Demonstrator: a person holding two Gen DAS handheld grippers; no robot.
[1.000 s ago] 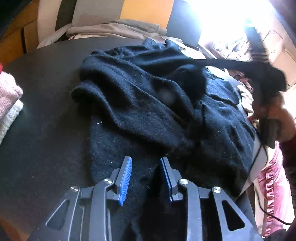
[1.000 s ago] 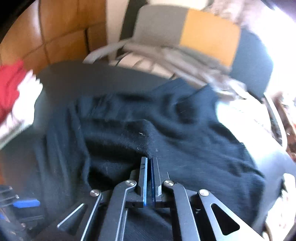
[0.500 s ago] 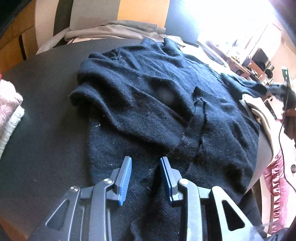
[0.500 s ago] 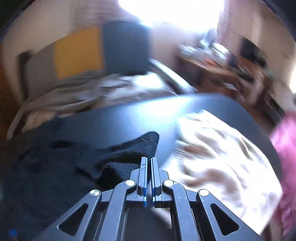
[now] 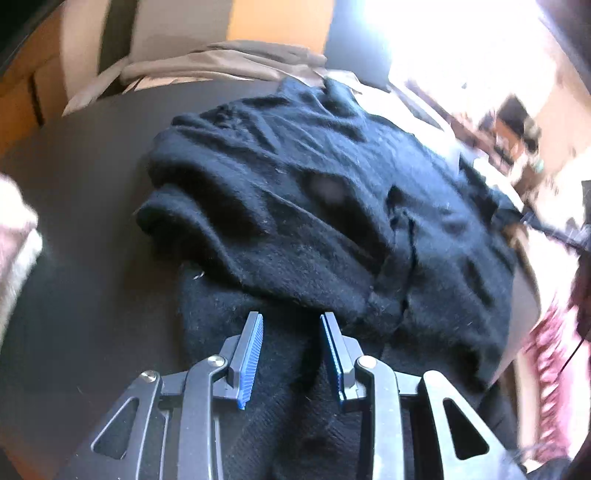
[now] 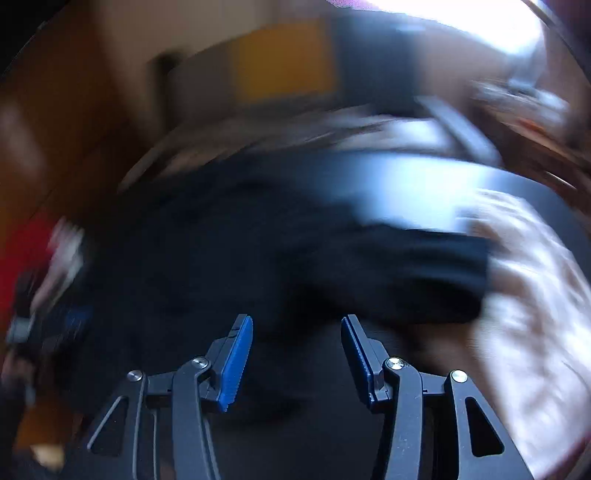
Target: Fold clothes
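Note:
A black knit sweater lies rumpled on the dark round table. My left gripper hovers over its near hem. The jaws stand apart, the blue pads show bare, and cloth lies under and between them without being pinched. The right wrist view is badly blurred. In it my right gripper is opening with nothing between its fingers. The sweater's sleeve lies stretched out to the right, just beyond the fingertips, and its end rests on a beige cloth.
A chair draped with grey garments stands behind the table. Folded pink and white clothes sit at the left edge. Pink fabric hangs off the right side. Something red shows at the left.
My right gripper carried the sleeve from over the sweater out to the right, then opened and let it go. The left gripper has hardly moved and its jaws stand as before.

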